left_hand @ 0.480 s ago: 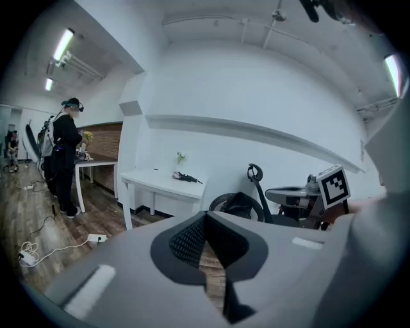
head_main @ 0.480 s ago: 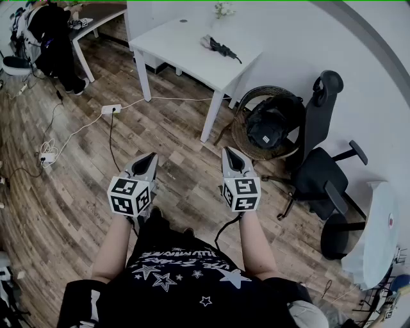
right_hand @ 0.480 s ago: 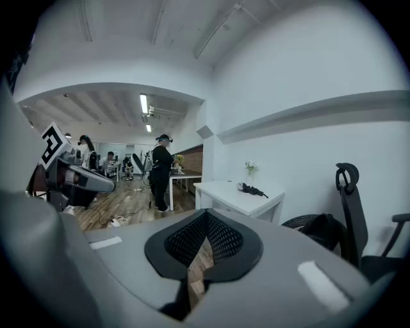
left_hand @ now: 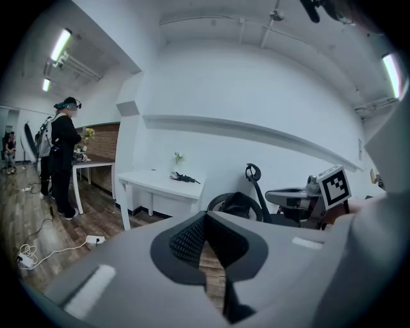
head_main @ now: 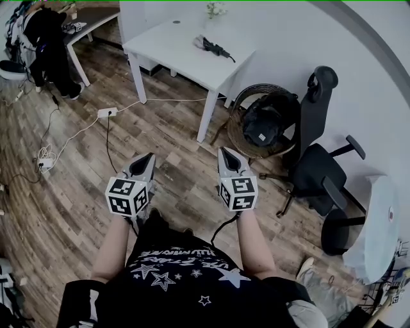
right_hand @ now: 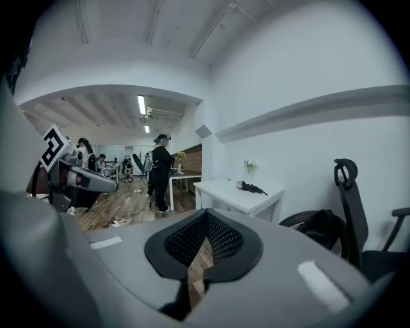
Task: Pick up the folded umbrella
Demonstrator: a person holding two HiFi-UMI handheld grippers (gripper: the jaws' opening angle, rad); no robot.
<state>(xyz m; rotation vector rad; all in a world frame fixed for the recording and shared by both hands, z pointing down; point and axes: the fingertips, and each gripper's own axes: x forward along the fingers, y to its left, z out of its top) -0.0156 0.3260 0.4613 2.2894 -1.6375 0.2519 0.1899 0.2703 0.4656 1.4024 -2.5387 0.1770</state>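
Left gripper [head_main: 142,163] and right gripper [head_main: 229,160] are both clenched on nothing, held side by side at waist level. Dark folded umbrella [head_main: 213,46] lies on the white rectangular table [head_main: 168,51], well apart and straight ahead, long axis roughly crosswise to me. Right one's nearer imo.

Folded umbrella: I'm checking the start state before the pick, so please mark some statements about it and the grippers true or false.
1. The folded umbrella lies on the white table. True.
2. The right gripper is shut on the umbrella. False: its jaws are together with nothing between them, far short of the table.
3. A vase of flowers stands near the umbrella. True.
4. The left gripper rests on the table. False: it is held over the wood floor.
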